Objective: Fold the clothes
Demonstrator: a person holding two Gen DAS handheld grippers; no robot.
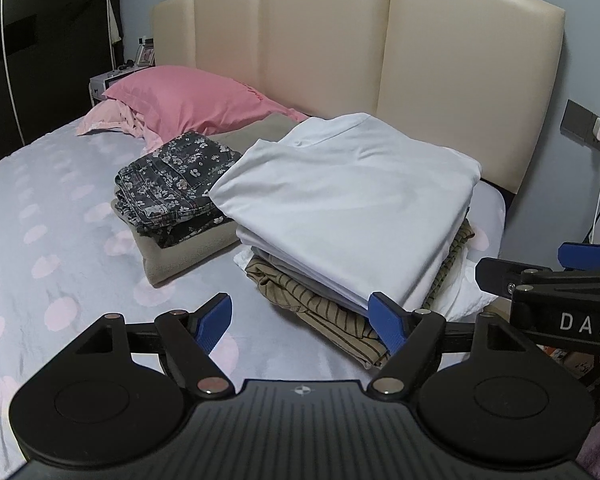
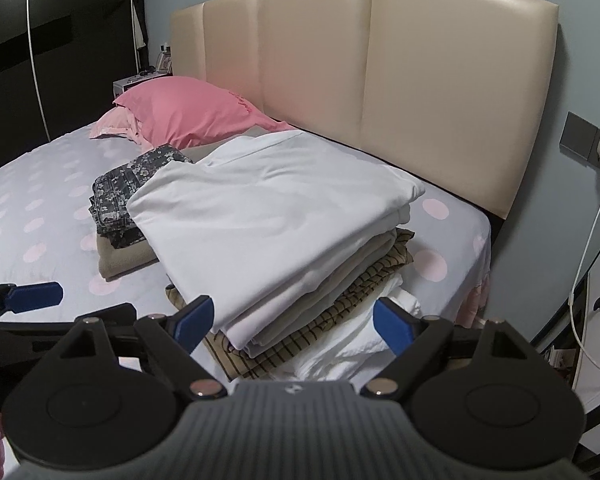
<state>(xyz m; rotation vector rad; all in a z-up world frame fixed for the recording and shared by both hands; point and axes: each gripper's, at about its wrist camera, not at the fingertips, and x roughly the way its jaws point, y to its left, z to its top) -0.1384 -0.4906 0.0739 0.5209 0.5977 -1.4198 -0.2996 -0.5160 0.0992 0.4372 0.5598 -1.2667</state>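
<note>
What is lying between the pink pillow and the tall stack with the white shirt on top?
In the left wrist view, a folded floral dark garment on a folded beige one lies between the pink pillow and the white-topped stack.

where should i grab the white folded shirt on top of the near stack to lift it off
Probably by the white folded shirt's near folded edge, coming in low from the bed's foot side: that edge overhangs the striped garment beneath, so a finger could slip under.

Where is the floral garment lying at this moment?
In both views the floral garment lies folded on a beige cloth on the bed, left of the taller pile topped by a white garment, in front of the pink pillow.
</note>
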